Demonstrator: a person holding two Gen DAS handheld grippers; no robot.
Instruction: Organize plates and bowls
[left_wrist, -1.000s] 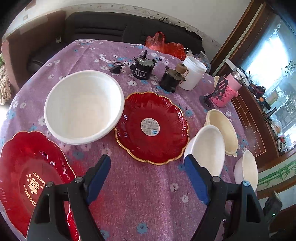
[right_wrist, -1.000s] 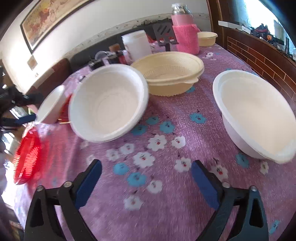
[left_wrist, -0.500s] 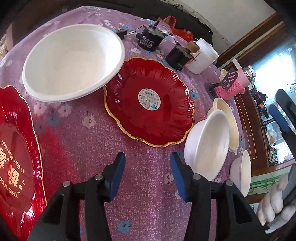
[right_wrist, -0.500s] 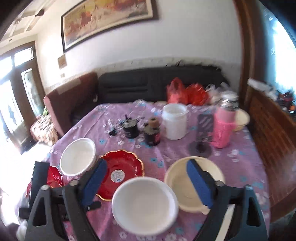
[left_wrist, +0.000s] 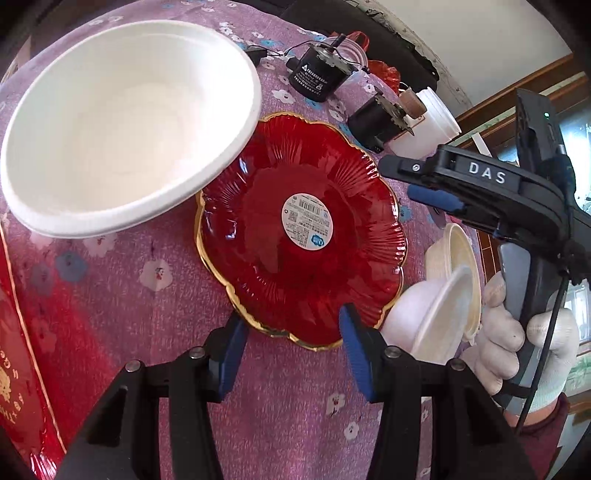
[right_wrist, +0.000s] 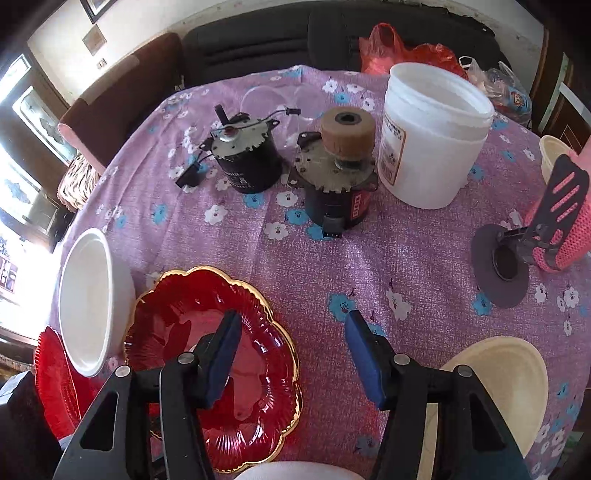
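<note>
A red scalloped plate (left_wrist: 303, 236) with a gold rim and a round sticker lies mid-table; it also shows in the right wrist view (right_wrist: 207, 373). A large white bowl (left_wrist: 125, 125) sits at its left, seen in the right wrist view (right_wrist: 92, 302) too. A second red plate (left_wrist: 18, 350) lies at the far left. My left gripper (left_wrist: 290, 347) is open and empty, at the plate's near rim. My right gripper (right_wrist: 291, 354) is open and empty, above the plate's right edge; it also shows in the left wrist view (left_wrist: 436, 184). A white bowl (left_wrist: 432, 310) and a cream bowl (right_wrist: 506, 384) sit at right.
Two black motors (right_wrist: 243, 162) (right_wrist: 336, 177), a white plastic jar (right_wrist: 432, 133) and a black phone stand (right_wrist: 517, 251) by a pink bottle stand on the far half of the purple flowered tablecloth (right_wrist: 369, 266). A dark sofa (right_wrist: 295, 37) is behind the table.
My left gripper moved in toward the red plate's near rim. My right gripper came down from high above the table to just over the plate's right side.
</note>
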